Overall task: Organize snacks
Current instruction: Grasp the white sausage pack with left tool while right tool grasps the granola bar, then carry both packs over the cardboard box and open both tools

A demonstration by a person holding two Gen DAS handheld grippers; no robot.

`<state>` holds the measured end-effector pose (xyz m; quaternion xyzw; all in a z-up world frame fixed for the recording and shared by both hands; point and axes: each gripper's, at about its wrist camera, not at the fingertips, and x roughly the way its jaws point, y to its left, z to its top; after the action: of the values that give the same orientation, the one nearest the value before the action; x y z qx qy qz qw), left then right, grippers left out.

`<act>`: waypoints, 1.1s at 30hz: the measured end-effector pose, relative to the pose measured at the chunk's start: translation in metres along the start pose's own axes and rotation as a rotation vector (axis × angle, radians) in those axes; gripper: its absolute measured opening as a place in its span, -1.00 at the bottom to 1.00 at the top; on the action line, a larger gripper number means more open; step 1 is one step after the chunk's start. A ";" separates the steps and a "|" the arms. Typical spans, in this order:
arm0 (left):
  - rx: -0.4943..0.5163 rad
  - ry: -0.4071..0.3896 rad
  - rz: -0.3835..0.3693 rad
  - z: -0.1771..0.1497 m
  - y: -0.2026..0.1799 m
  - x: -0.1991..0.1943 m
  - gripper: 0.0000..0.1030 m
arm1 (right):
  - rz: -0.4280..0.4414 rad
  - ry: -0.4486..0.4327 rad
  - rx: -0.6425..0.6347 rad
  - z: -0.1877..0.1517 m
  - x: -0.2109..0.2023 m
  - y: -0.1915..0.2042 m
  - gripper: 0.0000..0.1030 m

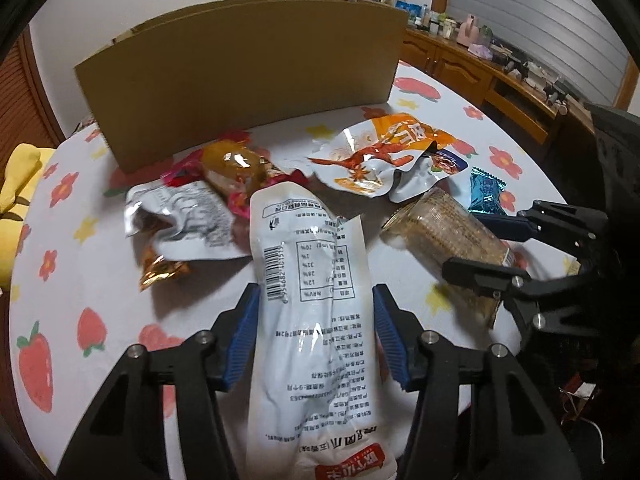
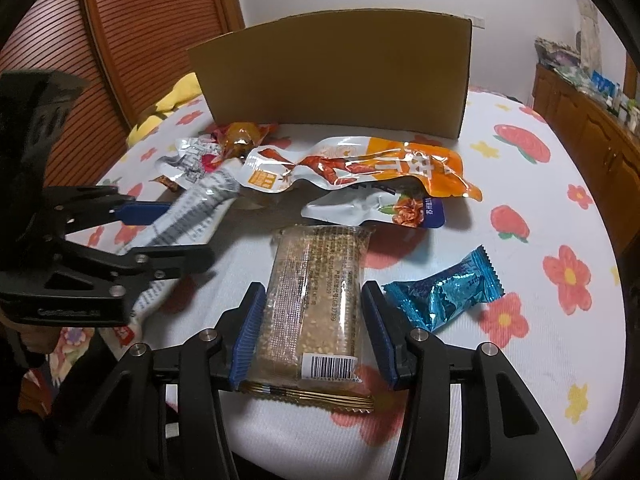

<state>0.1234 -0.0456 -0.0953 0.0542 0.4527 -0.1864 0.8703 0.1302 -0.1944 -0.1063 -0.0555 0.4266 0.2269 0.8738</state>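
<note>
Both the left gripper point(image 1: 316, 336) and the right gripper point(image 2: 314, 330) are black linkage frames. Silver round screws stud their joints. Ribbed blue pads point(image 1: 242, 336) line the fingers.

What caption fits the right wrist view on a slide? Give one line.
Right gripper with jaws around a sesame bar packet on the floral tablecloth, cardboard box behind.

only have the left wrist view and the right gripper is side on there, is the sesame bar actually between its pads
Observer: Yes. In the right wrist view the right gripper straddles the sesame bar, a blue pad against each long edge.
Operator: is the blue candy caught in there too
Observer: No, the blue candy lies outside its right finger, on the tablecloth.
Operator: which end faces the gripper
Observer: The barcode end.
</note>
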 end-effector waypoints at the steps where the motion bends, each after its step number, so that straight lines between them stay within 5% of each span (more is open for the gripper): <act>1: -0.003 -0.008 0.001 0.000 0.001 -0.001 0.08 | 0.000 0.001 -0.001 0.001 0.000 0.000 -0.03; 6: -0.023 -0.061 0.007 -0.003 0.008 -0.013 0.08 | -0.024 0.005 -0.030 0.003 0.004 0.006 0.01; 10: -0.049 -0.107 0.016 -0.008 0.010 -0.023 0.08 | -0.032 -0.008 -0.033 0.001 0.002 0.008 -0.19; 33: -0.067 -0.245 0.054 0.016 0.017 -0.065 0.08 | 0.033 -0.124 -0.072 0.026 -0.039 0.028 -0.20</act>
<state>0.1082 -0.0162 -0.0347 0.0140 0.3473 -0.1530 0.9251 0.1155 -0.1751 -0.0575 -0.0656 0.3641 0.2596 0.8920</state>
